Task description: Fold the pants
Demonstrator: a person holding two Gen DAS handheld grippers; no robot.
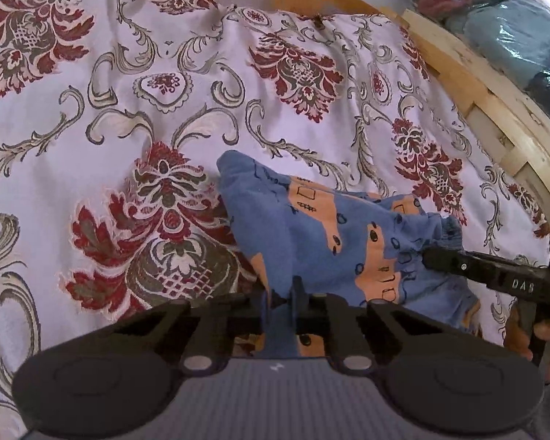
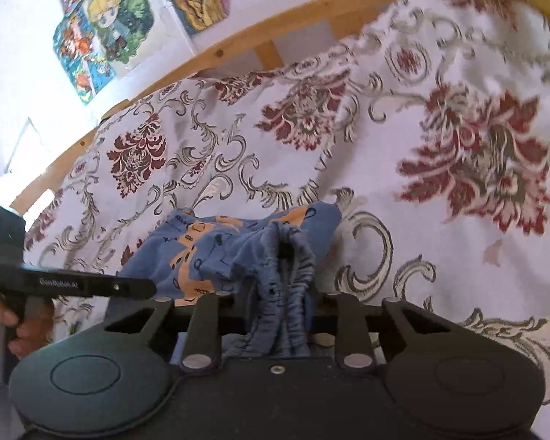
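Left gripper (image 1: pixel 282 299) clamps pants (image 1: pixel 333 234); right gripper (image 2: pixel 280 308) pinches waistband (right view only).

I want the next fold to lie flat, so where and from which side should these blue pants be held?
Hold the pants at the gathered elastic waistband, coming from the near side. It is bunched thick there, where the right gripper is already shut on it; the left gripper pinches a thinner edge.

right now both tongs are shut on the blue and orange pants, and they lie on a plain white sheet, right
Not quite: the sheet is not plain; it carries a red and grey floral pattern, clear in the left wrist view. The rest holds: the left tongs and right tongs are both shut on the blue and orange pants.
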